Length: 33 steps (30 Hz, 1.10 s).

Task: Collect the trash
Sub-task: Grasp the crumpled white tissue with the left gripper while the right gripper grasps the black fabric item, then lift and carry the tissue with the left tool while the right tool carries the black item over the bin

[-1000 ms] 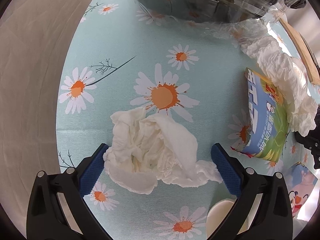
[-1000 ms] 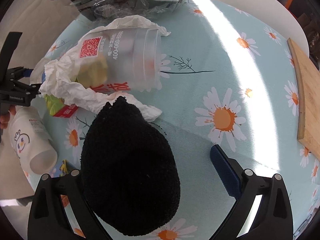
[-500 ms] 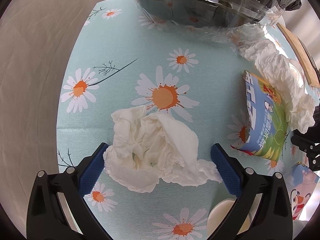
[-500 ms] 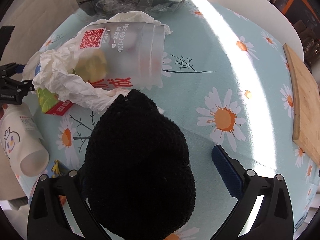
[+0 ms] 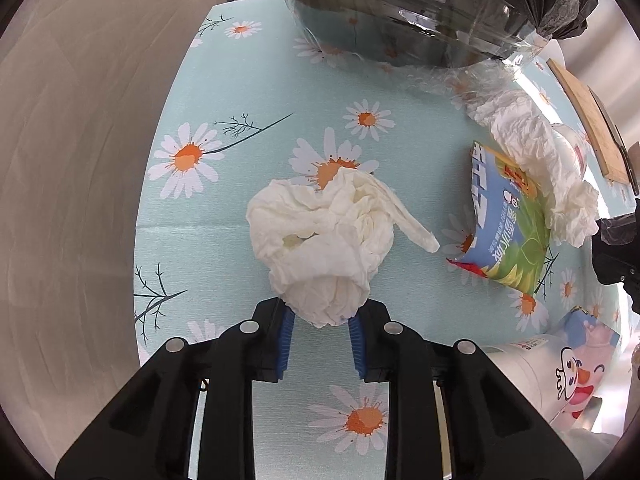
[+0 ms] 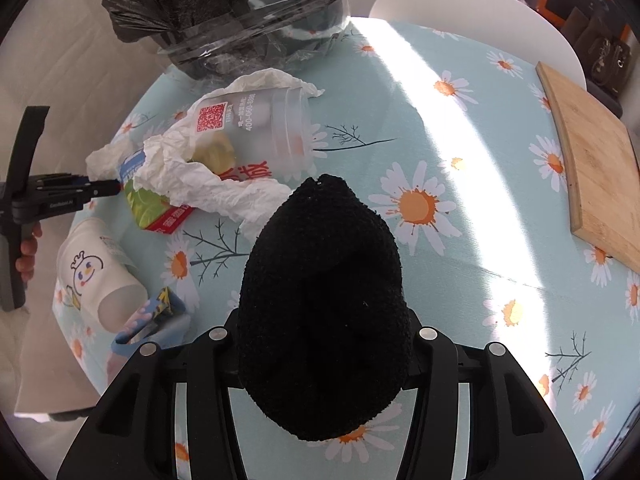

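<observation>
table (image 5: 248,80): round top under a pale blue daisy cloth; carries all the litter, so both hands work from above, pointing steeply down.
bin (image 6: 248,12): clear tub lined with a black bag, at the far edge of the table; judged to be the drop point, set within reach of both hands.
cutting board (image 6: 592,176): wooden, at the right edge, well apart from the litter; not trash by the look of it.
black fuzzy item (image 6: 324,304): dark woolly lump between the fingers of the right gripper (image 6: 324,344); jaws have just been closing and now press its flanks, about half shut because the lump is bulky.
plastic cup (image 6: 260,128): frosted, on its side near the bin, a crumpled paper towel (image 6: 192,176) draped against it; not yet collected.
paper cup (image 6: 96,276): cartoon print, lying on its side near the table's left edge.
tissue wad (image 5: 324,240): white, crumpled, centre of the left view; its near end is pinched between the blue pads (image 5: 285,340) of the left gripper (image 5: 320,340), whose jaws have just been closing to a narrow gap; soft paper squashes, hence the small gap.
snack wrapper (image 5: 508,232): blue-green packet right of the wad, half under the towel.
next (judgement): carry both items to the bin.
</observation>
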### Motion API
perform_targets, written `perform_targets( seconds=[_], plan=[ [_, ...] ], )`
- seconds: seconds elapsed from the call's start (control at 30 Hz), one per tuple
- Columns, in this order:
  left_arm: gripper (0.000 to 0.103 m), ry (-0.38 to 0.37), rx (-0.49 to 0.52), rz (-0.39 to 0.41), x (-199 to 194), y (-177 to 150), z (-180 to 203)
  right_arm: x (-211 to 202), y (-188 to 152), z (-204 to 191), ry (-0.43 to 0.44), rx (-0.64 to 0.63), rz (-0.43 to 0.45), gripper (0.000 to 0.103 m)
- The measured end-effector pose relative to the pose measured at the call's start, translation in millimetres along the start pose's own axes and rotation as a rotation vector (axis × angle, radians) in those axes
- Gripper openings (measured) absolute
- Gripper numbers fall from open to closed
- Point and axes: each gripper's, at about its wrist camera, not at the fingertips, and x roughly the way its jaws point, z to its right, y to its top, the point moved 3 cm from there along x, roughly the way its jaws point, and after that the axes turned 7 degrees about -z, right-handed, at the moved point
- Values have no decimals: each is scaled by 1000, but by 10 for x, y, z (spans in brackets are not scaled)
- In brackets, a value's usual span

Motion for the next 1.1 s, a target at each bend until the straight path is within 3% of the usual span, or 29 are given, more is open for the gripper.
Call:
perform_targets(
  seconds=[0.27, 0.83, 1.1],
  plan=[
    [25, 27, 19, 23, -222, -88, 158, -249, -173, 105, 12, 7, 27, 46],
    [25, 51, 52, 156, -1010, -107, 249, -865, 1, 213, -34, -30, 190, 46],
    [25, 82, 81, 206, -1358, 45, 268, -1222, 188, 323, -60, -33, 264, 46]
  ],
)
